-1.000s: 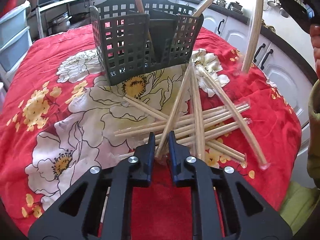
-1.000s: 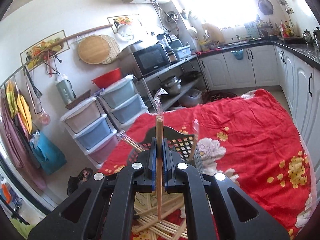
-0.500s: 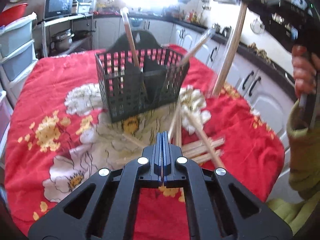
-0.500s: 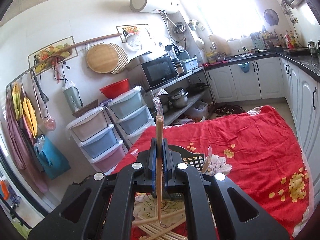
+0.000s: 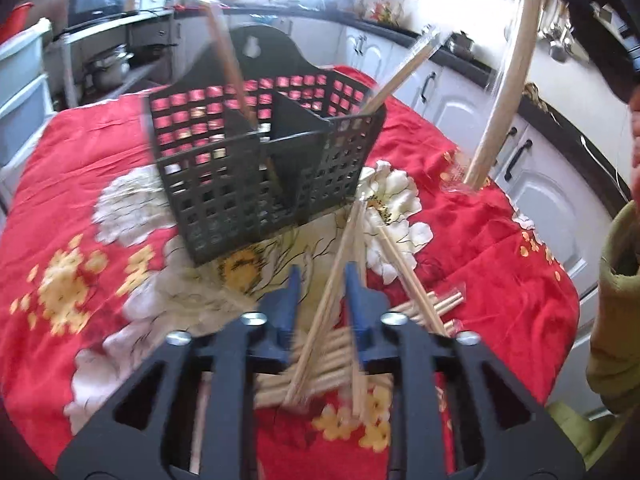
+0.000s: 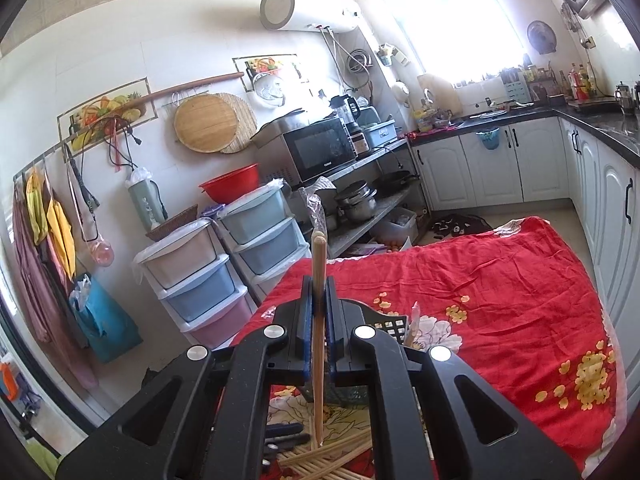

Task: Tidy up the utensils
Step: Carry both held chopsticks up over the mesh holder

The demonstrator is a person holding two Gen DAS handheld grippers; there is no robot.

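Observation:
A black slotted utensil caddy (image 5: 260,168) stands on the red floral tablecloth (image 5: 80,288), with two wrapped chopstick pairs leaning in it. A pile of wrapped chopstick pairs (image 5: 360,344) lies in front of it. My left gripper (image 5: 320,280) is open, low over the pile, with one pair (image 5: 332,304) slanting between its fingers. My right gripper (image 6: 319,292) is shut on an upright wrapped chopstick pair (image 6: 319,320), held high above the table; this pair also shows in the left wrist view (image 5: 504,92) at the upper right. The caddy's rim (image 6: 384,322) shows below it.
White kitchen cabinets (image 5: 540,168) run along the table's right side. Stacked plastic drawers (image 6: 224,264) and a shelf with a microwave (image 6: 320,152) stand beyond the far edge. A person's green sleeve (image 5: 616,312) is at the right.
My left gripper was shut half a second ago and is now open, lower over the pile, with a pair between its fingers. My right gripper has risen with its pair.

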